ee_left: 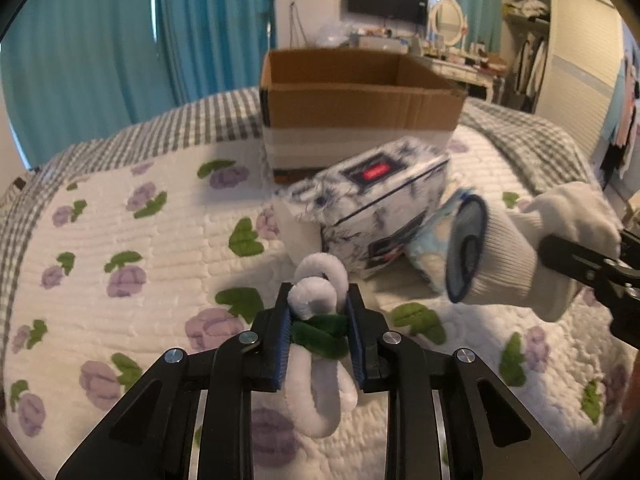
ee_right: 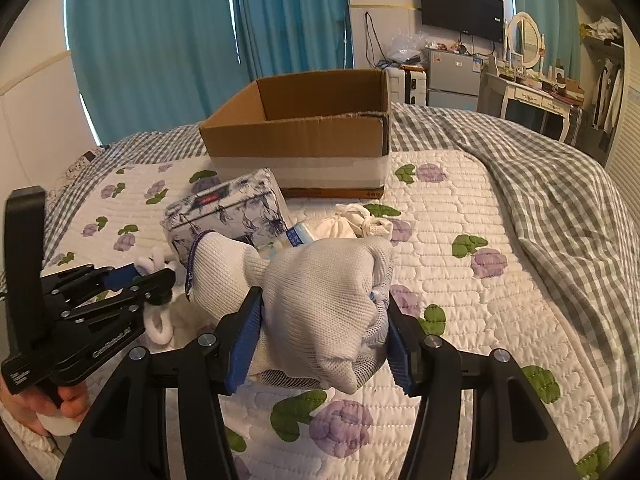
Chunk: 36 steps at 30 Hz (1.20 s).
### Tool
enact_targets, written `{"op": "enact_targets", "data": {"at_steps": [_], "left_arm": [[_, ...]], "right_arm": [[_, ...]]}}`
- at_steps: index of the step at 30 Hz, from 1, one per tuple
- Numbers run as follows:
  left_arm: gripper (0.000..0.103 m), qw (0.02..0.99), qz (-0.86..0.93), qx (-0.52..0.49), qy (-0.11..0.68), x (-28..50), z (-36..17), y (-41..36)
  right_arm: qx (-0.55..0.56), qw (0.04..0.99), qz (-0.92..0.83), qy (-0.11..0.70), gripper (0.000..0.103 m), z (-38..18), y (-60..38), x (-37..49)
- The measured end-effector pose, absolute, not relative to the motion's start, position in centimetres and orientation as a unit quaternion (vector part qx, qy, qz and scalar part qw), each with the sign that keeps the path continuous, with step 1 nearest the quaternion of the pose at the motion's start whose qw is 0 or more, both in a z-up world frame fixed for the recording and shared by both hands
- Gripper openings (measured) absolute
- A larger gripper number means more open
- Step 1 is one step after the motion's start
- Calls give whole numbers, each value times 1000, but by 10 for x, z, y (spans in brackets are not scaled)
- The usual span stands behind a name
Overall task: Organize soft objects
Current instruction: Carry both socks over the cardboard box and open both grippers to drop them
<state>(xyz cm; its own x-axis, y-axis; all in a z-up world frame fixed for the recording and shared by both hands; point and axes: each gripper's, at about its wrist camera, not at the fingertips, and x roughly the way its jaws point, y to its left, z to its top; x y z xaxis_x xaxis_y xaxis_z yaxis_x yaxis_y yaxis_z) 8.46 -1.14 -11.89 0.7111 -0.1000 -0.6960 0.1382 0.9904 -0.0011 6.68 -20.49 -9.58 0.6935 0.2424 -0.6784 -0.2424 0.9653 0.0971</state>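
Left claw (ee_left: 318,320) clamped on a white-and-green plush toy (ee_left: 320,300); right claw (ee_right: 324,344) gripping a white mesh bundle (ee_right: 316,304), both held above the quilted bed (ee_right: 460,280), near the open cardboard box (ee_right: 304,136) toward the bed's far edge.

Ahead of us the cardboard box (ee_right: 304,136) stands open-topped on the quilt (ee_right: 460,240), so its mouth is reachable from above. Directly in front of its near wall the floral tissue pack (ee_right: 228,210) blocks a low approach on the left, with a small white knotted bundle (ee_right: 352,222) beside it. To the right, open quilt runs to the rumpled checked blanket (ee_right: 560,184).
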Motion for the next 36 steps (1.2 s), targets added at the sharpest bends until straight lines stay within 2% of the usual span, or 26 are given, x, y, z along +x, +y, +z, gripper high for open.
{"op": "enact_targets", "data": {"at_steps": [4,12,21,28,36], "left_arm": [[24,931,-76,19,357,68,-91,-13],[24,946,-97,11,310,52,-24,-15],[24,955,-126,8,266,103,38,-25],[24,957,-117,26,266,194,36,-29],[28,950,-104,71,285,277,-19,-39]], "right_arm": [[-3,928,136,348,56,-74,-204,52],[-24,951,132,280,56,5,-207,32],[-70,961,143,225,56,70,-197,81],[-55,954,148,256,56,55,-186,189],[-38,941,156,298,56,-3,-176,290]]}}
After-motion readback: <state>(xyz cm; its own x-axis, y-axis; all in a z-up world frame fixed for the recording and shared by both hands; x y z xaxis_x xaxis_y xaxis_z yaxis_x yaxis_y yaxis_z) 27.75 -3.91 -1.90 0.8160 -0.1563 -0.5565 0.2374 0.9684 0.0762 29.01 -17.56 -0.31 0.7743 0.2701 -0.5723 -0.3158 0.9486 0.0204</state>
